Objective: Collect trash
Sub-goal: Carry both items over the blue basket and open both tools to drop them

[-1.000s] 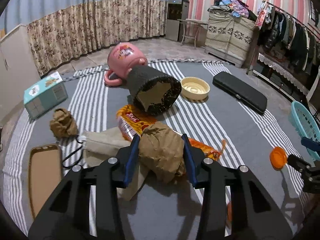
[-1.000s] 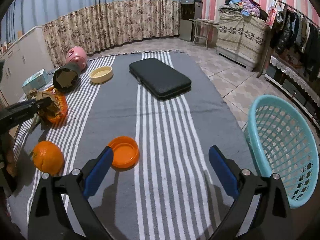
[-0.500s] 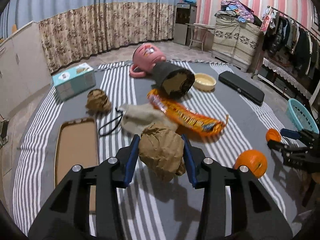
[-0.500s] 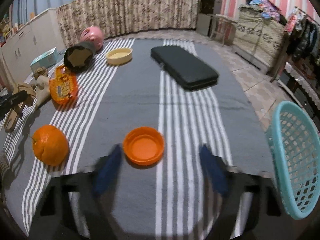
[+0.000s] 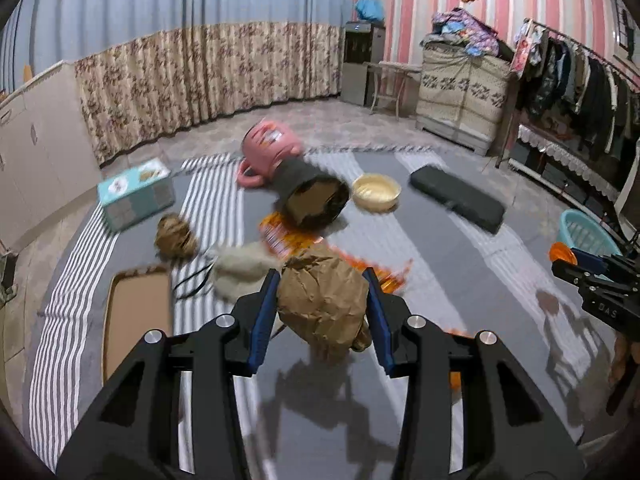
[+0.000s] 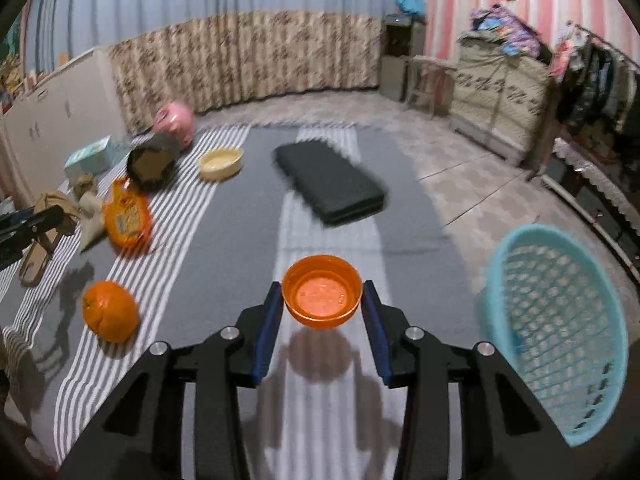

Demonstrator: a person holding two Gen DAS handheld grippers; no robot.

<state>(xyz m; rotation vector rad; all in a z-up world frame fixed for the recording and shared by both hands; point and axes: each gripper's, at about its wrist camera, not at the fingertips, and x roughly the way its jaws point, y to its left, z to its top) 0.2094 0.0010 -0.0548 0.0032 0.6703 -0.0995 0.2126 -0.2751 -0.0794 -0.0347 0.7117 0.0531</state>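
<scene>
My left gripper (image 5: 322, 308) is shut on a crumpled brown paper bag (image 5: 324, 300) and holds it above the striped mat. My right gripper (image 6: 322, 306) is shut on an orange plastic lid (image 6: 321, 291), lifted off the mat. A light blue mesh basket (image 6: 556, 328) stands just right of the right gripper; it also shows far right in the left wrist view (image 5: 586, 236). An orange snack wrapper (image 6: 127, 218), a second crumpled paper ball (image 5: 175, 236) and a beige cloth pouch (image 5: 244, 266) lie on the mat.
An orange fruit (image 6: 110, 311) lies left of the right gripper. A black flat case (image 6: 330, 182), a cream bowl (image 6: 221, 163), a dark tipped-over pot (image 5: 314, 196), a pink mug (image 5: 268, 148), a teal box (image 5: 136, 196) and a brown tray (image 5: 136, 312) lie around the mat.
My right gripper has closed on the orange lid and lifted it. My left gripper, still holding the paper bag, has risen and pulled back from the clutter.
</scene>
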